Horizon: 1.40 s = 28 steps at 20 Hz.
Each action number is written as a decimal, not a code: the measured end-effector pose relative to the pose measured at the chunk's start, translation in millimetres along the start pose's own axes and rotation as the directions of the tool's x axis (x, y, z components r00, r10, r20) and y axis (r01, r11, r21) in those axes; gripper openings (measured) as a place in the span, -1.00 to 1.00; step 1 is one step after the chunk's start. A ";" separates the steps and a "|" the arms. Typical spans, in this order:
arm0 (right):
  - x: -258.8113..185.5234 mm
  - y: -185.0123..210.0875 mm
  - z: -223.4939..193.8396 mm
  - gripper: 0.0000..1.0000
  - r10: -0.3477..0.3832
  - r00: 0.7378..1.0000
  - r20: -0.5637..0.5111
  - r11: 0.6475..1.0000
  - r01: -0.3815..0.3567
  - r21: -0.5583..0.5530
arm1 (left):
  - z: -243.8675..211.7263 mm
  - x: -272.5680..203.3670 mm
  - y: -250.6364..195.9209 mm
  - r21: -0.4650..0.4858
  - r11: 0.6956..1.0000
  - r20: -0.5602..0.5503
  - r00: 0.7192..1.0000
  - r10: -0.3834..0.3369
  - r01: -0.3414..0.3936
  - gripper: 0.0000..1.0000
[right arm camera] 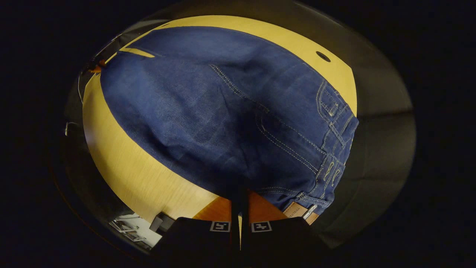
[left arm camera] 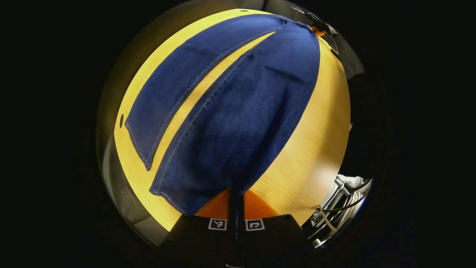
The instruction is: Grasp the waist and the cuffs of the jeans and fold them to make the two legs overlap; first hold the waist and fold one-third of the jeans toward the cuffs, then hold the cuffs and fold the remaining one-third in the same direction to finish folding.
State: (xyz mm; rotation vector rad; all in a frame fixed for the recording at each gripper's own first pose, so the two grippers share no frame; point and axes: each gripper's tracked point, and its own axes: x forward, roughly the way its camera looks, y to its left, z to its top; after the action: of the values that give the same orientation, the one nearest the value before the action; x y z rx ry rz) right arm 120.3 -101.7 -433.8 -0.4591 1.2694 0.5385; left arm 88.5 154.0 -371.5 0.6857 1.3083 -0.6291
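Jeans (left arm camera: 238, 111) lie spread flat on a yellow wooden table (left arm camera: 316, 149) in the left gripper view, the two legs running away from the camera toward the far waist, with a narrow strip of tabletop showing between them. The left leg's cuff (left arm camera: 139, 149) lies at the near left; the right leg's cuff end reaches the left gripper (left arm camera: 237, 197), whose fingers stand together and pinch the denim edge at the near middle. At the far end, by the waist, the other gripper (left arm camera: 318, 28) shows small against the fabric. A round hole (left arm camera: 121, 120) marks the table's left edge.

In the right gripper view the jeans (right arm camera: 208, 111) fill the tabletop (right arm camera: 130, 175), the waist (right arm camera: 331, 149) with belt loops and a leather patch (right arm camera: 295, 209) at the near right. The right gripper (right arm camera: 240, 203) has its fingers pressed together on the waist's near edge. Far left, at the cuffs, the left gripper (right arm camera: 95, 68) is just visible. A hole (right arm camera: 322, 56) sits in the table at far right.
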 end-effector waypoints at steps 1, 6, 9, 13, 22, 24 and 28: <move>-0.5 1.3 -0.1 -0.89 -0.005 1.000 0.010 1.000 0.005 0.028 | 1.3 -0.6 1.2 -0.009 1.000 0.011 1.000 0.004 -0.004 -0.96; -25.2 1.9 13.5 -0.89 -0.021 0.993 0.118 0.982 -0.001 0.189 | 5.0 -25.7 5.9 -0.051 0.999 0.048 0.999 0.001 0.002 -0.96; -55.7 -9.8 42.0 -0.89 -0.040 0.963 0.266 0.940 -0.054 0.338 | 17.6 -48.0 20.2 -0.057 0.998 0.075 0.997 0.000 0.005 -0.96; -100.9 -39.0 89.1 -0.90 -0.132 0.904 0.407 0.913 -0.050 0.405 | 43.1 -78.1 49.3 -0.107 0.994 0.138 0.990 0.039 -0.025 -0.96; -85.5 -119.8 198.0 -0.89 -0.258 0.864 0.433 0.903 0.056 0.425 | 120.0 -92.4 164.5 -0.280 0.959 0.153 0.985 0.077 -0.031 -0.96; -63.0 -129.6 213.7 -0.89 -0.278 0.872 0.402 0.894 0.082 0.441 | 131.7 -73.0 186.0 -0.319 0.948 0.128 0.990 0.059 -0.016 -0.96; -10.1 -143.7 237.8 -0.90 -0.318 0.887 0.333 0.861 0.124 0.493 | 136.3 -15.2 214.3 -0.371 0.928 0.047 0.998 0.046 -0.025 -0.95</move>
State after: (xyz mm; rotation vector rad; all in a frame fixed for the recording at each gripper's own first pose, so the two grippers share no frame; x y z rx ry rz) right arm 387.8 -74.0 -363.2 -0.0798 0.8812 0.1048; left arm 334.6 191.0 -318.9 0.3777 1.3143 -0.3522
